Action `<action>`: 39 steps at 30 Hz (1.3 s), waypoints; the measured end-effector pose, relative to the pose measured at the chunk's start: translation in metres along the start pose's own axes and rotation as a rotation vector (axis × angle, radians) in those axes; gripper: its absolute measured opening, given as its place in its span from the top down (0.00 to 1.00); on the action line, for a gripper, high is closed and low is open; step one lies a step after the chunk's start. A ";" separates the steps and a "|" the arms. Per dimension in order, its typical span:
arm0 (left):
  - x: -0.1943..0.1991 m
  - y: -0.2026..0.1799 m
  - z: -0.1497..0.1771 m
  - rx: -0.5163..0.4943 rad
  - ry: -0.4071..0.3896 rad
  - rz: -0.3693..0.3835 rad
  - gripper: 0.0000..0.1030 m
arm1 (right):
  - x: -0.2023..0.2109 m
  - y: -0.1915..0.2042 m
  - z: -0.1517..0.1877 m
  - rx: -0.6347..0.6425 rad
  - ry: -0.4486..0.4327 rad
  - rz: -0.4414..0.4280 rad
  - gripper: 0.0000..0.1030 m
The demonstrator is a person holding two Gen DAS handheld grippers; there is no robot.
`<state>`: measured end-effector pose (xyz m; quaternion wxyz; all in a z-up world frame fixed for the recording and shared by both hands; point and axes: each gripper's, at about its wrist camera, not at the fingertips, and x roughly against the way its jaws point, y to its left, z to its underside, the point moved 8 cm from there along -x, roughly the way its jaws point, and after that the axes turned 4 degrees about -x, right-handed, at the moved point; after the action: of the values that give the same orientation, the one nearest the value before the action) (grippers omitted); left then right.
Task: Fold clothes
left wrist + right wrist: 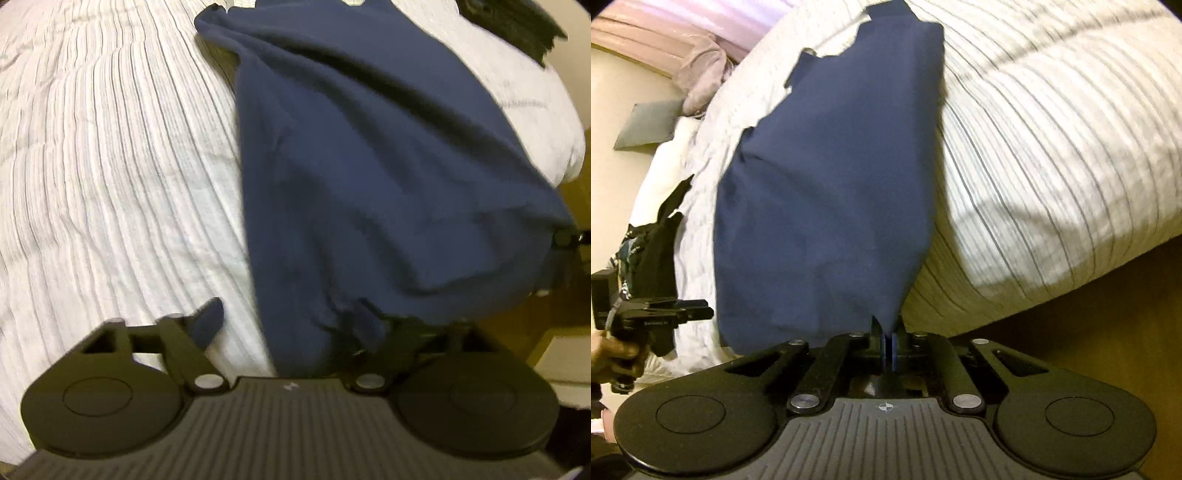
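Observation:
A navy garment (369,147) lies lengthwise on a white striped bedcover (110,166), one end drawn toward the bed's edge. My left gripper (288,321) is open over its near edge: one finger (210,317) rests over the bedcover, the other (365,321) against the navy cloth, and nothing is pinched. In the right wrist view my right gripper (890,332) is shut on a corner of the navy garment (831,184), which rises taut from the jaws. That same grip shows at the right rim of the left wrist view, on the right gripper (563,238).
A dark heap of clothes (653,236) lies at the far side of the bedcover (1052,147). A hand (613,354) holds the left tool's black body (653,317). A grey pillow (646,125) and pink fabric (705,62) lie beyond. Brown floor (1071,314) shows below the bed's edge.

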<state>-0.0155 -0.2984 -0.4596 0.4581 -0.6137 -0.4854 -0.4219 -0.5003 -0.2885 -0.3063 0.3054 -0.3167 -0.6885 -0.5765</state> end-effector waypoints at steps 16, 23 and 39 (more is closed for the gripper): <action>0.043 -0.004 -0.043 0.035 -0.106 0.219 0.95 | 0.065 0.005 -0.073 -0.180 -0.089 -0.147 0.98; 0.145 0.023 -0.217 0.012 -0.437 0.222 0.96 | 0.116 0.085 -0.254 -0.104 -0.233 -0.322 0.98; 0.418 0.003 -0.410 -0.156 -0.926 0.142 0.97 | 0.272 0.327 -0.519 0.249 -0.632 -0.456 0.98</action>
<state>0.0296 -0.6096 0.0348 0.1738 -0.8015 -0.5621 -0.1067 -0.3806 -0.7340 0.1812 -0.0208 -0.2782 -0.8656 -0.4157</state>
